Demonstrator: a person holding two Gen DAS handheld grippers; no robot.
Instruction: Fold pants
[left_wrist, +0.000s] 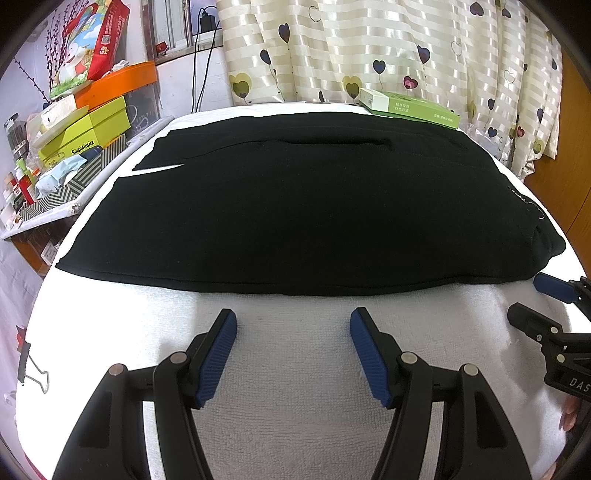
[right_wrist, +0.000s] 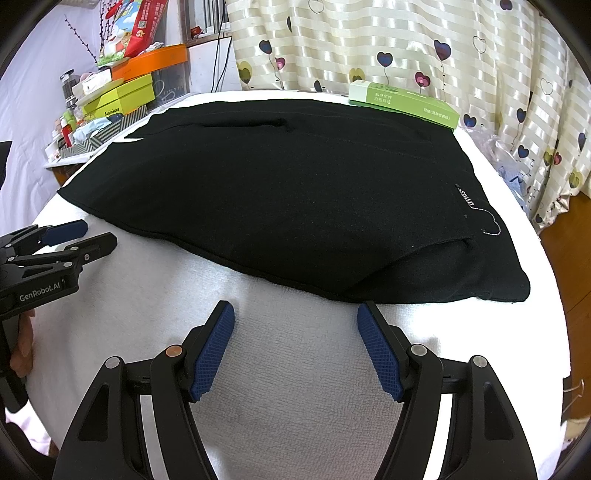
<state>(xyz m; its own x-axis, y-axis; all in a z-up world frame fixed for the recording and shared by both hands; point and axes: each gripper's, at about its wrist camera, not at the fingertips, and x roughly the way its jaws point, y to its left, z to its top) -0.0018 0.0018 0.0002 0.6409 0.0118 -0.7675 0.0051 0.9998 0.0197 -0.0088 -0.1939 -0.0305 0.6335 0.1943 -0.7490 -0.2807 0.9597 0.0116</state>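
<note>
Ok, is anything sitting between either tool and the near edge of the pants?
Nothing visible. Only bare white towel lies between the open left tool, the open right tool and the black pants.

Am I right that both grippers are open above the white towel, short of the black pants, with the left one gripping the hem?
Not quite: the left gripper grips nothing. The left wrist view shows it open over the white towel, short of the black pants. The right gripper is likewise open.

Black pants (left_wrist: 303, 206) lie flat, folded into a broad rectangle on the white towel (left_wrist: 303, 369).
</note>
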